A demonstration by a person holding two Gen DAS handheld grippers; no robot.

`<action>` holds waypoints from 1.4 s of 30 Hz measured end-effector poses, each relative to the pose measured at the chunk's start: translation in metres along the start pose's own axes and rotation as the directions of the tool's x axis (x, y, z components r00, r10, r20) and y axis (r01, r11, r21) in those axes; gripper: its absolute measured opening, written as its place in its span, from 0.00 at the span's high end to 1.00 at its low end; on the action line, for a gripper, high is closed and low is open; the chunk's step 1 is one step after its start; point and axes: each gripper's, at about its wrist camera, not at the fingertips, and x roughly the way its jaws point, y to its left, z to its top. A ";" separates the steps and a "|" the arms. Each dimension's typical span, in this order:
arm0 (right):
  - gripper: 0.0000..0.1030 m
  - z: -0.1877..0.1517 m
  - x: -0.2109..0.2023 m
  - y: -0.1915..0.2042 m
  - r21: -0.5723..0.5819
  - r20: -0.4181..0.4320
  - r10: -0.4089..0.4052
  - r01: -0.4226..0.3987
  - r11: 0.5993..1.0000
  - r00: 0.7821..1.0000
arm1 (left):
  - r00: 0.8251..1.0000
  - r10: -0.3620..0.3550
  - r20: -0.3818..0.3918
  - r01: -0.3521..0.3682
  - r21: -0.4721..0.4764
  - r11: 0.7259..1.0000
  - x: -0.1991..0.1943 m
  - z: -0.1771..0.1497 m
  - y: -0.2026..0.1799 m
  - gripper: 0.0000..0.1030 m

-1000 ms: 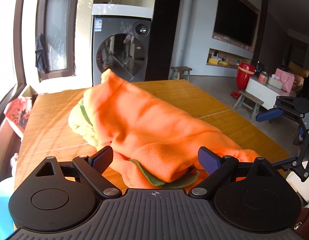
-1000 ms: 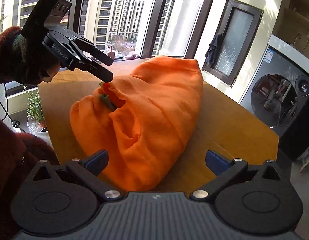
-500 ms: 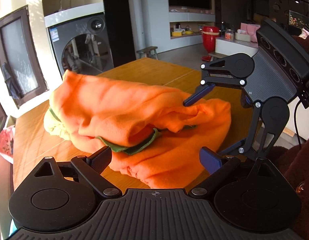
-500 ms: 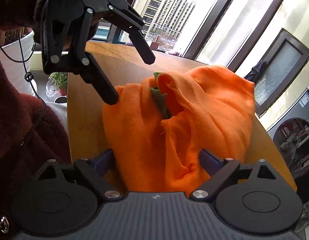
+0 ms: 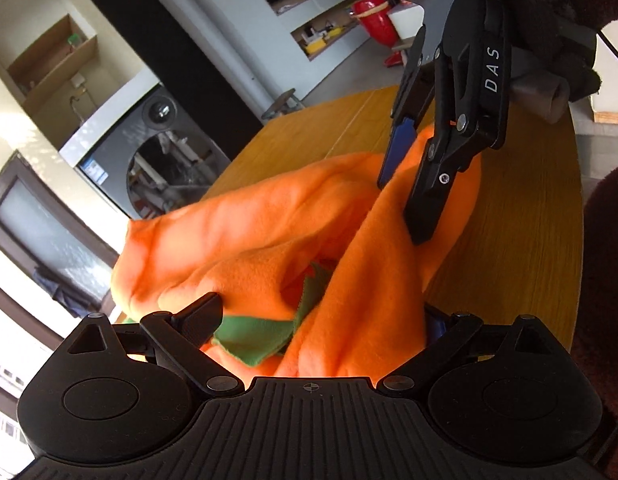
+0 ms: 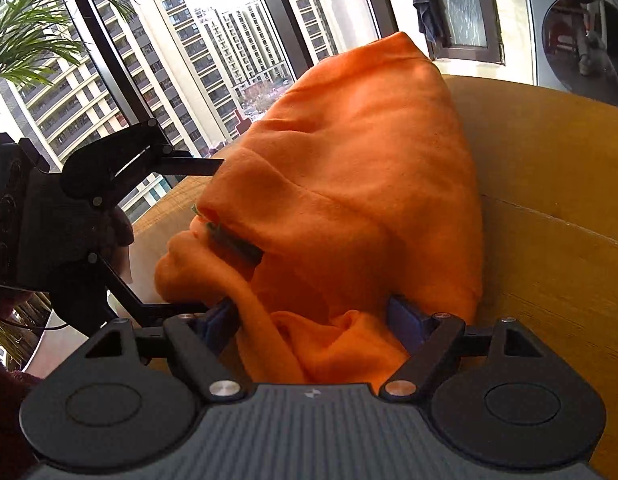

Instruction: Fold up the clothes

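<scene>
An orange fleece garment (image 5: 269,220) (image 6: 369,160) with a green inner trim (image 5: 261,336) lies bunched on the wooden table (image 5: 509,240) (image 6: 549,200). My left gripper (image 5: 319,320) is open, its fingers straddling the near end of the heap, where the trim shows. My right gripper (image 6: 311,322) is also open, with a thick fold of fleece between its blue pads. In the left wrist view the right gripper (image 5: 401,210) comes down from the upper right into the cloth. In the right wrist view the left gripper (image 6: 213,236) spans the garment's left end.
A washing machine (image 5: 161,152) (image 6: 581,40) stands beyond the table's far side. Tall windows (image 6: 189,60) and a potted plant (image 6: 25,28) are behind the left gripper. A dark red fuzzy sleeve (image 5: 605,280) is near the table's edge.
Both grippers have pushed in onto the garment, so fleece now lies between each pair of fingers. The right gripper's fingers stand a little closer together than before.
</scene>
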 end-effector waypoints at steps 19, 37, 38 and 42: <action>0.19 0.032 -0.038 0.030 -0.141 0.186 -0.079 0.106 0.984 0.979 | 0.994 -0.098 0.039 0.105 -0.287 0.952 -0.012 -0.032 0.030 0.03; 0.38 0.077 0.089 0.035 0.106 0.037 0.121 -0.124 0.987 0.992 | 0.948 -0.248 0.200 0.319 -0.581 0.749 -0.024 -0.065 0.046 0.02; 0.37 0.079 0.095 0.037 0.105 0.028 0.122 -0.124 0.987 0.992 | 0.948 -0.247 0.200 0.318 -0.585 0.746 -0.024 -0.066 0.046 0.02; 0.32 0.082 0.093 0.040 0.088 0.015 0.128 -0.129 0.988 0.992 | 0.949 -0.242 0.200 0.314 -0.605 0.732 -0.024 -0.067 0.048 0.02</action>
